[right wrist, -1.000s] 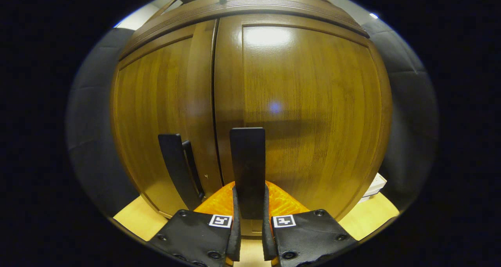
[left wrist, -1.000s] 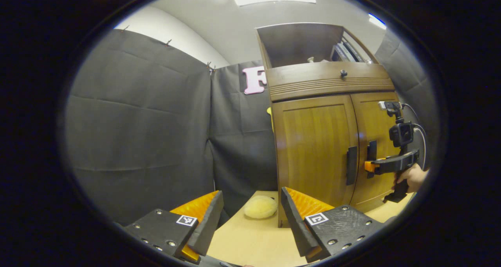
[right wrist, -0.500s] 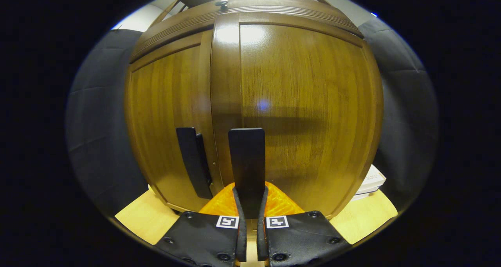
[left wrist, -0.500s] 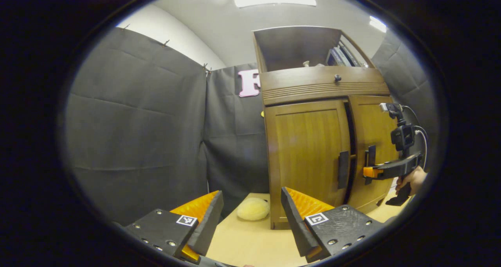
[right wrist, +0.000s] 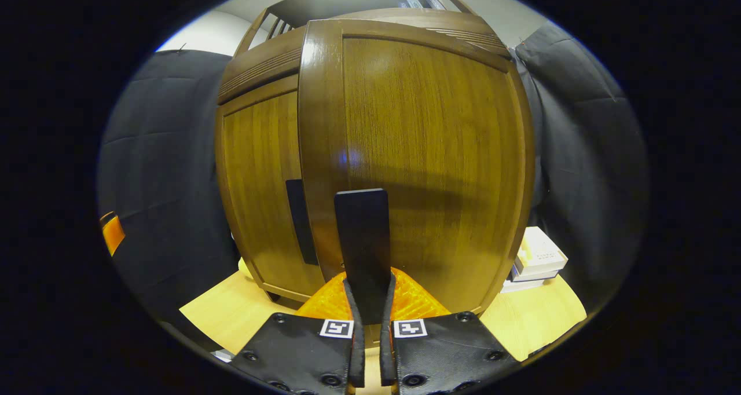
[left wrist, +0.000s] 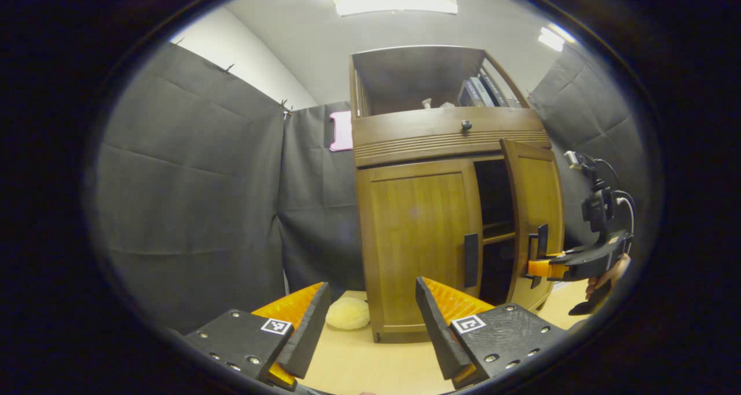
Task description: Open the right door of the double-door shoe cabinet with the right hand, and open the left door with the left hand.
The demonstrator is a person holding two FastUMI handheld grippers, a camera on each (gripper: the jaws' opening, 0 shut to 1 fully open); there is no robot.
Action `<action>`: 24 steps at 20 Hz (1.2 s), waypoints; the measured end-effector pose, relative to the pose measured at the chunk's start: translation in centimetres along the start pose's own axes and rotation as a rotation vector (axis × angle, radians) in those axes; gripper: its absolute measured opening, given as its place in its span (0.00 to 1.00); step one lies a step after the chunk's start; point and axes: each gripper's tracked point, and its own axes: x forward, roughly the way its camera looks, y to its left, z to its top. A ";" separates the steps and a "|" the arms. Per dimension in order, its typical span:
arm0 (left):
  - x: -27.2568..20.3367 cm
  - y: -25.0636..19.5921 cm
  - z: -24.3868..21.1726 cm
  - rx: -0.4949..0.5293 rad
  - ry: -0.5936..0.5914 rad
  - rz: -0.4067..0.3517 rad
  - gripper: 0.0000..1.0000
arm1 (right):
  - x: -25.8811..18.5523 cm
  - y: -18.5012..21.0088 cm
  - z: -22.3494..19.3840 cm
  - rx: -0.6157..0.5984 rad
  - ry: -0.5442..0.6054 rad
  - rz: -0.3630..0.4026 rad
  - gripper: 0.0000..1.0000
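Right gripper [right wrist: 369, 319] clamped on the right door's handle [right wrist: 363, 238]; that door [left wrist: 535, 209] has swung partly open.
We judge the left door [left wrist: 425, 238] next: shut on the cabinet [left wrist: 446, 131]; left gripper [left wrist: 370, 319] wide, well short.

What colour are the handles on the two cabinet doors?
Black. The right door's handle shows best in the right gripper view, clamped by the right gripper; the left door's handle matches.
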 end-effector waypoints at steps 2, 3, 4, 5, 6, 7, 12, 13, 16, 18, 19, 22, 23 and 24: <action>0.0 0.0 0.3 0.002 -0.005 -0.018 0.86 | -0.9 -0.6 -0.5 0.004 -0.003 0.010 0.11; 0.0 0.0 0.6 0.001 -0.008 -0.028 0.86 | -1.5 -0.8 -0.7 0.005 -0.004 0.014 0.11; -0.1 0.0 0.8 0.001 -0.011 -0.037 0.86 | -2.1 -1.2 -0.8 0.007 -0.004 0.017 0.07; -0.1 0.1 1.1 0.000 -0.014 -0.047 0.86 | -2.8 -1.6 -1.1 0.017 0.001 0.017 0.07; -0.3 0.2 1.4 -0.001 -0.015 -0.058 0.86 | -3.4 -2.1 -1.2 0.023 0.008 0.019 0.12; -0.3 0.2 1.7 -0.002 -0.014 -0.069 0.86 | -4.2 -2.4 -1.3 0.023 0.012 0.020 0.15; -0.4 -0.7 1.3 -0.005 -0.015 -0.135 0.83 | -6.9 -5.0 -1.7 0.039 0.025 0.002 0.07; -0.5 -0.8 1.5 -0.005 -0.018 -0.148 0.83 | -7.6 -5.6 -1.8 0.037 0.023 -0.005 0.11; -0.6 -1.2 1.9 -0.010 -0.023 -0.181 0.83 | -9.7 -7.6 -2.4 0.021 0.022 -0.045 0.11; -0.7 -1.4 2.0 -0.013 -0.024 -0.204 0.83 | -10.7 -9.0 -2.6 0.040 0.024 -0.072 0.07; -0.7 -1.5 2.1 -0.012 -0.026 -0.214 0.83 | -11.1 -9.6 -2.7 0.042 0.023 -0.088 0.07; -0.7 -1.7 2.3 -0.013 -0.027 -0.244 0.86 | -12.2 -11.7 -2.8 0.039 0.017 -0.143 0.07; -0.8 -1.6 2.5 -0.014 -0.027 -0.252 0.86 | -12.7 -12.3 -2.9 0.039 0.013 -0.162 0.10; -0.5 -1.7 2.4 -0.014 -0.025 -0.256 0.86 | -13.1 -13.0 -2.8 0.038 0.008 -0.181 0.10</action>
